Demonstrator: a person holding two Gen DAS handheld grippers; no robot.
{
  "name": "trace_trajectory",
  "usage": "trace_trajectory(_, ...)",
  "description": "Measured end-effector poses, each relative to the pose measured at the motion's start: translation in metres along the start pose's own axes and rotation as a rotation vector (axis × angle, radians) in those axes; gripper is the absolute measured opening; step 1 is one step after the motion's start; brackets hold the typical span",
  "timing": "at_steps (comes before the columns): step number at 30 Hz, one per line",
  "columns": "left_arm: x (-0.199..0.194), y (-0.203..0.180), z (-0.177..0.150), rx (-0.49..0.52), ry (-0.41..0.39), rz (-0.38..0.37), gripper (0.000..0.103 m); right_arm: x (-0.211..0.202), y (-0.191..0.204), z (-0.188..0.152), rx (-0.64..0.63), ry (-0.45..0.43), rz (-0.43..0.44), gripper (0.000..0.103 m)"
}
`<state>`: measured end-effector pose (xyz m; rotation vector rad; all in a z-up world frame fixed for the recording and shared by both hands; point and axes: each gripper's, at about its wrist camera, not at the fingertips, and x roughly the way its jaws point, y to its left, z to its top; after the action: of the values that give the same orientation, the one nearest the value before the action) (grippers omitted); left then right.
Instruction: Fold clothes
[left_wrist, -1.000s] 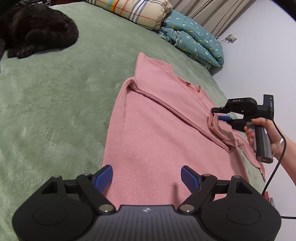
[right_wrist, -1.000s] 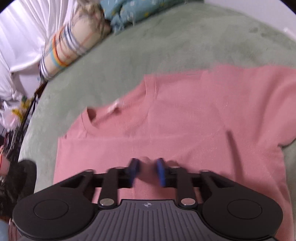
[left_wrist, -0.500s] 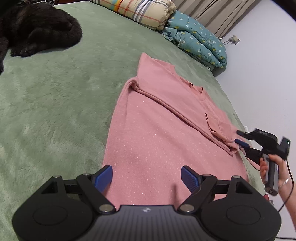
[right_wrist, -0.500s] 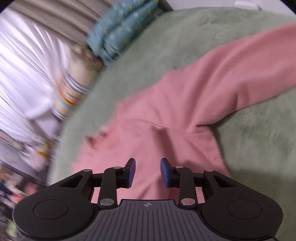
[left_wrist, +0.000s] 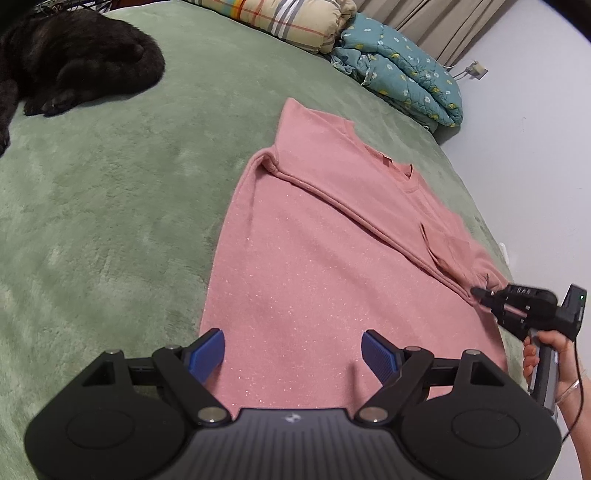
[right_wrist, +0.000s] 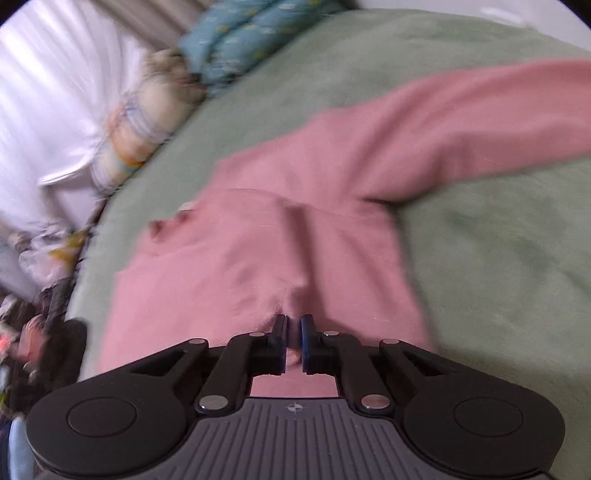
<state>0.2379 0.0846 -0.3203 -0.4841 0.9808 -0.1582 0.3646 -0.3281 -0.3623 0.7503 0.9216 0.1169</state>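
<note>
As our right gripper (right_wrist: 293, 341) pinches the pink sweater (left_wrist: 314, 280), fingers just closing, left gripper (left_wrist: 293, 349) fingers spread.
The blurry grip looks shallow; we might lose fabric when lifting.

A pink sweater (left_wrist: 314, 266) lies flat on a green blanket (left_wrist: 110, 206), its lower body reaching in between the blue fingers (left_wrist: 207, 350) of the left gripper (left_wrist: 293, 350), whose jaws stand wide with neither pad on the cloth. Off to the right of the fingers, the right gripper (left_wrist: 476, 291), held in a hand (left_wrist: 546, 354), pinches the cuff end of the folded-over sleeve; its jaws have just been closing. Far ahead and left lies a black animal (left_wrist: 74, 62); ahead sit striped bedding (left_wrist: 284, 18) and a teal quilt (left_wrist: 402, 77).
</note>
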Motion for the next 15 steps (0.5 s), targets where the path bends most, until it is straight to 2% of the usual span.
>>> trace_trajectory(3,0.002,0.001,0.000,0.005,0.003,0.000,0.081,-0.004,-0.017,-0.003,0.075,0.007,0.050,0.008)
trace_trajectory(5,0.003,0.001,0.000,0.010,0.003,0.001,0.081,-0.008,-0.021,0.000,0.076,-0.023,0.033,0.011)
trace_trajectory(8,0.004,0.000,0.000,0.018,0.003,0.002,0.082,-0.016,-0.012,0.013,-0.025,-0.135,-0.030,0.016)
trace_trajectory(9,0.004,0.000,0.000,0.019,0.003,0.003,0.082,-0.014,-0.009,0.019,-0.053,-0.165,-0.028,0.022)
trace_trajectory(10,0.005,0.000,0.000,0.020,0.003,0.004,0.082,-0.007,-0.007,0.028,-0.057,-0.181,-0.010,0.030)
trace_trajectory(11,0.005,-0.001,0.000,0.020,0.003,0.005,0.082,0.002,-0.004,0.037,-0.049,-0.182,0.013,0.033)
trace_trajectory(13,0.005,-0.001,0.001,0.020,0.005,0.008,0.082,0.016,0.003,0.050,-0.050,-0.179,0.030,0.035)
trace_trajectory(15,0.006,-0.002,0.001,0.026,0.009,0.010,0.082,0.036,0.014,0.063,-0.088,-0.161,-0.009,0.031)
